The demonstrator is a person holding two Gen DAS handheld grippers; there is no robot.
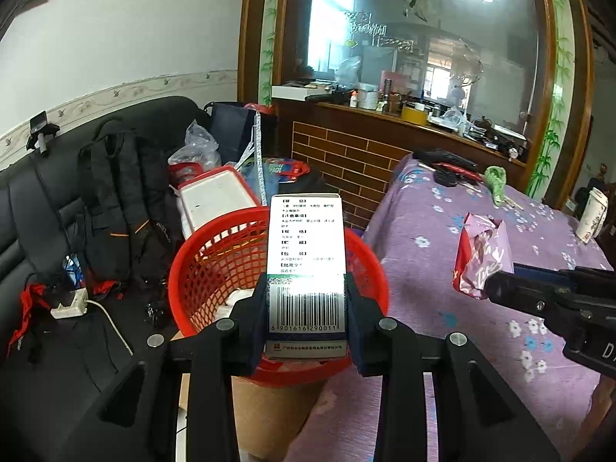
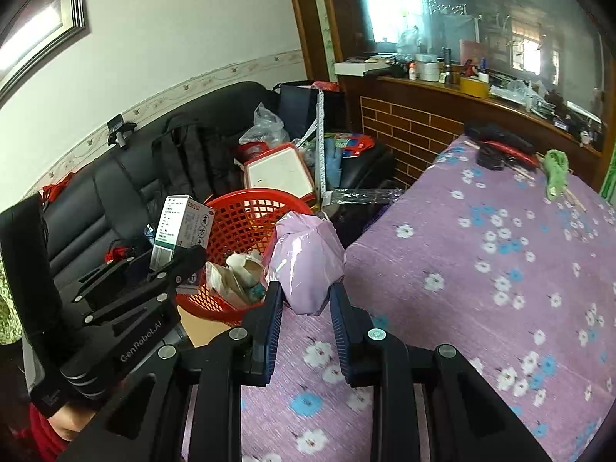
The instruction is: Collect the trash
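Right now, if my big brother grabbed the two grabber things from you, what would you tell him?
Left gripper: shut on the white medicine box, held over the red basket.
Right gripper: shut on the crumpled pink wrapper, at the edge of the purple flowered tablecloth beside the basket.
Done: some paper trash already lies in the basket.
Left: drop the box in, then the wrapper. A green scrap and a paper cup sit on the far side of the table; check whether they are trash.
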